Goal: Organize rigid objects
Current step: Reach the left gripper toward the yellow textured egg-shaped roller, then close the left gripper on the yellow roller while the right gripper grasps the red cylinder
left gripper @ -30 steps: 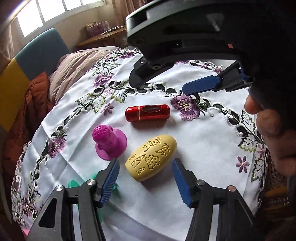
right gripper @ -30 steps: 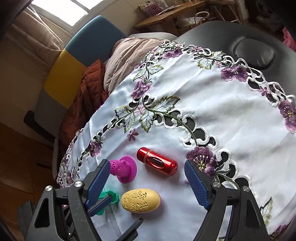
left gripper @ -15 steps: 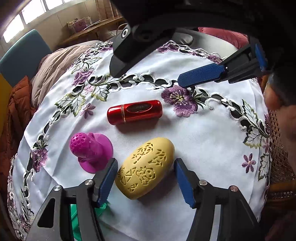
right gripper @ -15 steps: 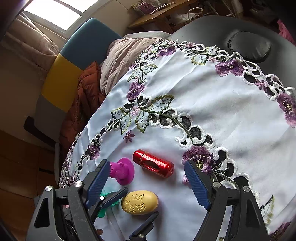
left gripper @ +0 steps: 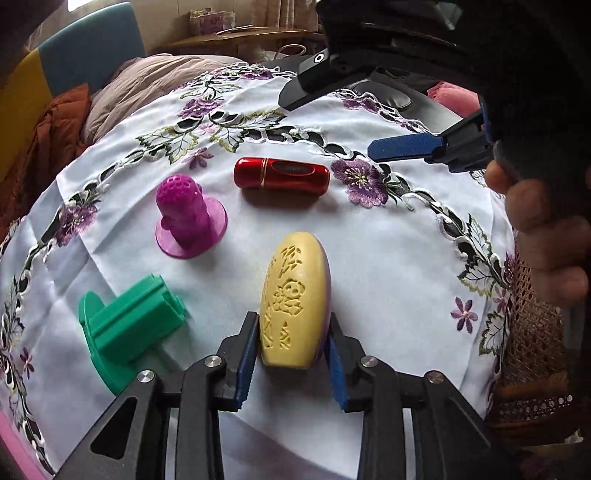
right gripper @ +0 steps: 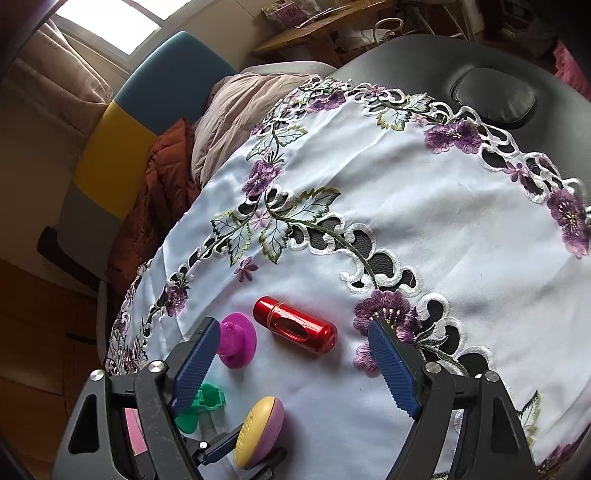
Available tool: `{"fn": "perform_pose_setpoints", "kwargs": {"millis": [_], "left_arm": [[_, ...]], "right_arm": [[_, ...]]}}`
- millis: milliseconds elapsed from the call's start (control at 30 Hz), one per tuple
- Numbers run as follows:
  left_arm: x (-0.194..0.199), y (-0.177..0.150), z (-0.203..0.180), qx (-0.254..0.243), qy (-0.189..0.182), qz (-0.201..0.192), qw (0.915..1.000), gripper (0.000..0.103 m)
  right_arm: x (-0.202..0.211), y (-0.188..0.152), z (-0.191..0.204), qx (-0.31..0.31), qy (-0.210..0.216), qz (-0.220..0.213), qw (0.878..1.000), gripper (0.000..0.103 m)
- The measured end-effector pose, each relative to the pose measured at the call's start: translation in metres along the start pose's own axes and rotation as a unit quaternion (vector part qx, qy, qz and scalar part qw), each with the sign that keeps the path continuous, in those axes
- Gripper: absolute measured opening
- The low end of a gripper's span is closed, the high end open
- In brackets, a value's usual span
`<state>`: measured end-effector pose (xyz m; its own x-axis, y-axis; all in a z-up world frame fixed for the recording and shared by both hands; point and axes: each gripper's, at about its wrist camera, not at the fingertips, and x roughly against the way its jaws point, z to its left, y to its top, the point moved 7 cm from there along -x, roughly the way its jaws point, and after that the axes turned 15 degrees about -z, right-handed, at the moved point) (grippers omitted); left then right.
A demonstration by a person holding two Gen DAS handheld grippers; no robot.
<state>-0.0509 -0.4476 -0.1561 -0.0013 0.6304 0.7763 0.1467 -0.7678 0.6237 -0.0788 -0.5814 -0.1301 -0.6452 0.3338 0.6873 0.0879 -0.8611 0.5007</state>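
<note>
A yellow oval case (left gripper: 291,299) with a carved face and a purple back stands on its edge on the white embroidered cloth (left gripper: 388,277). My left gripper (left gripper: 291,360) is closing, and its blue pads (left gripper: 246,354) press the near end of the case (right gripper: 258,432) from both sides. Beyond it lie a red metal cylinder (left gripper: 281,178), a magenta perforated knob on a disc (left gripper: 188,221) and a green plastic piece (left gripper: 125,328). My right gripper (right gripper: 295,365) hangs open above the cloth over the red cylinder (right gripper: 295,325), holding nothing.
A person's hand (left gripper: 543,240) holds the right gripper at the right edge. Orange and beige padded coats (right gripper: 221,122) lie on a blue and yellow chair (right gripper: 122,122) past the cloth's far left. Black padding (right gripper: 495,96) shows beyond the cloth. A wooden shelf (right gripper: 306,33) stands behind.
The left gripper's jaws have narrowed onto the yellow case, which has turned from lying flat to standing on its edge. The green piece has come into full view. The right gripper has not moved.
</note>
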Motion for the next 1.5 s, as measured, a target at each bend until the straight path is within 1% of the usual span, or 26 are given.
{"fn": "perform_pose_setpoints", "kwargs": {"millis": [67,100,167,200,333,433,567,600,633,767,900,967,1033,1100,1167,1233,1267,1400,1500], "left_arm": [[0.005,-0.002,-0.004,0.012,-0.018,0.002,0.9998,0.044],[0.007,-0.002,-0.005,0.014,-0.024,0.001,0.9996,0.046],[0.008,0.001,-0.007,0.009,-0.025,-0.003,0.9996,0.055],[0.009,0.003,-0.008,0.008,-0.028,-0.005,0.9996,0.056],[0.009,0.012,-0.013,0.0,-0.035,-0.009,0.9994,0.056],[-0.002,0.017,-0.014,-0.009,-0.036,-0.003,0.9993,0.056],[-0.015,0.017,-0.01,0.001,-0.035,0.008,0.9993,0.055],[-0.016,0.016,-0.009,0.003,-0.033,0.008,0.9994,0.052],[-0.016,0.015,-0.009,0.004,-0.03,0.005,0.9995,0.045],[-0.008,0.007,-0.009,0.011,-0.016,-0.018,0.9996,0.044],[0.008,-0.006,-0.003,0.041,0.005,-0.036,0.9985,0.044],[0.019,-0.012,0.005,0.063,0.02,-0.045,0.9968,0.044],[0.03,-0.02,0.011,0.083,0.027,-0.055,0.9947,0.044],[0.041,-0.026,0.017,0.099,0.031,-0.067,0.9924,0.044],[0.052,-0.033,0.021,0.112,0.035,-0.074,0.9904,0.044],[0.062,-0.04,0.025,0.12,0.041,-0.081,0.9886,0.044],[0.066,-0.043,0.027,0.125,0.043,-0.085,0.9876,0.044],[0.084,-0.052,0.034,0.146,0.047,-0.098,0.9834,0.044],[0.093,-0.058,0.038,0.158,0.051,-0.107,0.9804,0.044]], "right_arm": [[0.0,-0.001,0.0,0.002,-0.001,0.0,1.0,0.083],[0.0,-0.001,0.0,0.003,-0.002,0.0,1.0,0.083],[0.0,-0.001,0.0,0.003,-0.003,0.001,1.0,0.083],[0.0,-0.001,0.0,0.003,-0.003,0.001,1.0,0.083],[-0.001,-0.001,-0.001,0.001,-0.003,0.001,1.0,0.083],[-0.001,-0.001,-0.001,0.001,-0.002,0.001,1.0,0.083],[-0.001,-0.002,-0.001,0.002,-0.004,0.002,1.0,0.083],[-0.002,-0.002,-0.001,0.003,-0.004,0.002,1.0,0.083],[-0.002,-0.002,-0.001,0.004,-0.005,0.002,1.0,0.083],[-0.003,-0.002,0.001,0.015,-0.008,0.002,1.0,0.083],[-0.003,-0.005,0.004,0.033,-0.011,0.001,0.999,0.082],[-0.005,-0.007,0.006,0.042,-0.014,0.004,0.999,0.079],[-0.008,-0.01,0.008,0.055,-0.019,0.01,0.998,0.074],[-0.011,-0.013,0.013,0.074,-0.022,0.019,0.997,0.072],[-0.018,-0.019,0.021,0.113,-0.029,0.035,0.993,0.07],[-0.027,-0.023,0.029,0.158,-0.044,0.047,0.985,0.066],[-0.032,-0.025,0.034,0.181,-0.047,0.053,0.981,0.066],[-0.047,-0.03,0.043,0.27,-0.074,0.064,0.958,0.065],[-0.06,-0.036,0.041,0.313,-0.091,0.084,0.942,0.065]]}}
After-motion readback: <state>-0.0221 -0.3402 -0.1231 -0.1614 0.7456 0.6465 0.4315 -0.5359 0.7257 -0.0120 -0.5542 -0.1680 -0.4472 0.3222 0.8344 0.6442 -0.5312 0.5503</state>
